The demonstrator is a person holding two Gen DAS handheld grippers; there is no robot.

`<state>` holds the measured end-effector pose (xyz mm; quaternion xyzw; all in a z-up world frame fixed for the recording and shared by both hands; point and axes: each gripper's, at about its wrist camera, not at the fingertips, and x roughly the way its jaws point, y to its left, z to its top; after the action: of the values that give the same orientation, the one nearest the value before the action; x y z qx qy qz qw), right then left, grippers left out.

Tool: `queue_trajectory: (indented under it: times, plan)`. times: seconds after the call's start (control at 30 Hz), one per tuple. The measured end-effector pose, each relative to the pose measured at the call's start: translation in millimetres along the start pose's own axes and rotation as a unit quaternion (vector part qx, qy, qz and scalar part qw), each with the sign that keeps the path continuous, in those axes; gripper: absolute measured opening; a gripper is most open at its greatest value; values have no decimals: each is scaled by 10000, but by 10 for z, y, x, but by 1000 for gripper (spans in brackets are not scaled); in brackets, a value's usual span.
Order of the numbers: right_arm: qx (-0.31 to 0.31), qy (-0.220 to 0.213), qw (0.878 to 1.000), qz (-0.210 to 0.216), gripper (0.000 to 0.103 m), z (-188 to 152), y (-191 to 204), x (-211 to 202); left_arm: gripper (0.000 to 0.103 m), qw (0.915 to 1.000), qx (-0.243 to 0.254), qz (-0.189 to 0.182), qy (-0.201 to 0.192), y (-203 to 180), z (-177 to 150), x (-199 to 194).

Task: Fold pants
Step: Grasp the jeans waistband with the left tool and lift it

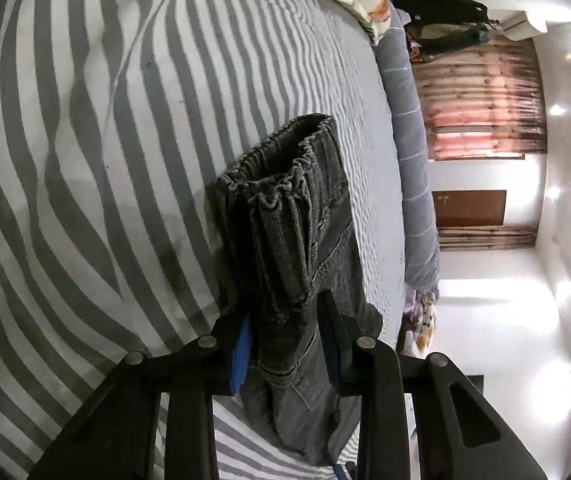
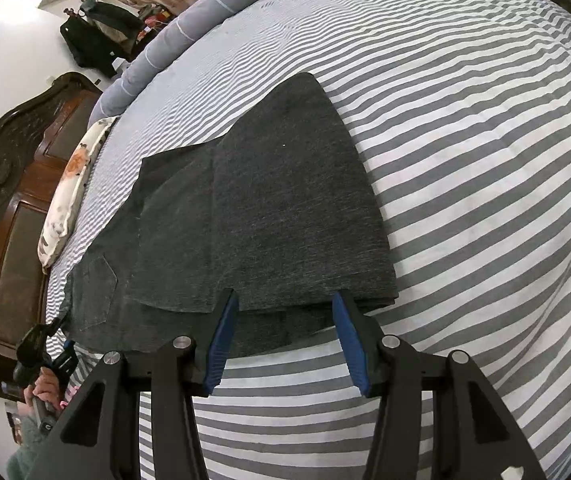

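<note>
Dark grey pants (image 2: 269, 216) lie on a striped bedsheet, the legs doubled over the upper part, a back pocket (image 2: 97, 292) showing at the left. My right gripper (image 2: 285, 300) is open and empty, its blue-padded fingertips (image 2: 225, 320) at the near edge of the folded legs. In the left wrist view my left gripper (image 1: 285, 312) is shut on the pants' waistband end (image 1: 289, 208), whose gathered elastic waist stands lifted off the sheet. The left gripper also shows in the right wrist view (image 2: 61, 356), at the pants' left end.
The grey-and-white striped sheet (image 2: 465, 200) covers the bed. A rolled grey blanket (image 1: 409, 152) runs along the far side. A floral pillow (image 2: 73, 188) lies by the carved wooden headboard (image 2: 9, 200). Dark clothes (image 2: 97, 36) hang on the wall.
</note>
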<state>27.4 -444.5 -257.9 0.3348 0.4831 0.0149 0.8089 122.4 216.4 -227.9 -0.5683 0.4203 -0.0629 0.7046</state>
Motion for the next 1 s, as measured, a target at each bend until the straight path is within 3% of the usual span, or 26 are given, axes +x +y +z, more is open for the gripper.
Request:
queue_trajectory:
  times: [0.17,0.3,0.57,0.67,0.77,1.0]
  plan:
    - [-8,20,10000,10,47,-2,6,13,31,9989,-377,280,-26,112,15,43]
    - [3,29,10000,29,47,0,4,17,35,9986,-191,484,-86,48,-27,38]
    - [-78,1,10000,-45,47,-13,49,18,39,9987,-246,429,-113,34,-1,102]
    - [-216,-34,9994,-270,47,-17,127,6,30,9990,-225,347,-165,24,-21,80]
    - [-505,-56,9977,-446,47,-20,264,15,28,9985,119,447,-298,-132,-83,38]
    - [-625,14,9973,-377,47,-12,390,87,25,9910,1046,671,-495,-763,-325,-8]
